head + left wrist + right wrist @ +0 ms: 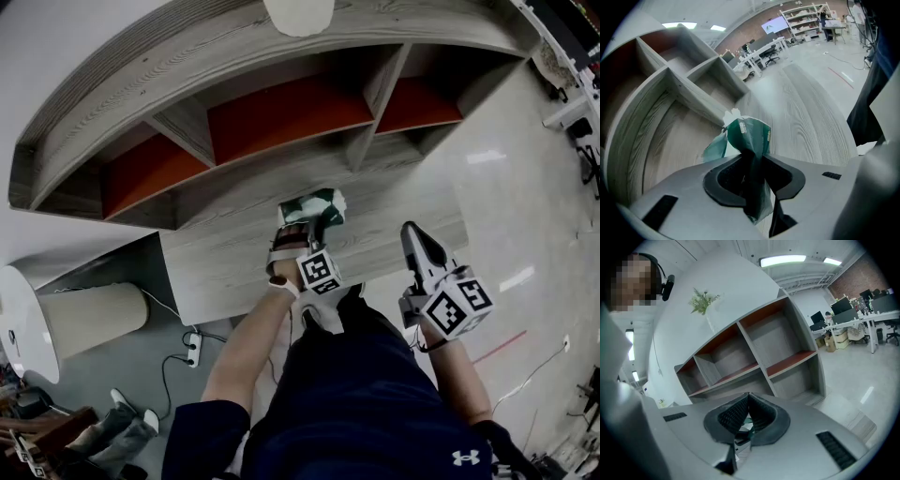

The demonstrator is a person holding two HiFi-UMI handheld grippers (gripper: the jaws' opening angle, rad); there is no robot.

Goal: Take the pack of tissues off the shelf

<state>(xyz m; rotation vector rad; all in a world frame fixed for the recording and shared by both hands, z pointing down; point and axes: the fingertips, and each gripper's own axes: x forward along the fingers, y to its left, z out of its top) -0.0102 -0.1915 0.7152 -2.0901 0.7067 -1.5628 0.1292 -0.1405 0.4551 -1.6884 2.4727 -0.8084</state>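
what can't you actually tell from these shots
- Print on the pack of tissues: too small and blurred in the left gripper view.
- Rear part of the pack: hidden between the left gripper's pads, same view.
- Whether the pack touches the wooden ledge: the head view looks down from above, so no gap can be read.
- White round thing on top of the shelf: cut off by the head view's top edge.

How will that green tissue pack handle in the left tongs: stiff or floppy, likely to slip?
Probably soft: the tissue pack pinches in and crumples where the left tongs squeeze it. Likely light, since one pinch at its end carries it. Its plastic-looking wrapper may be slippery, so a firm squeeze seems wise.
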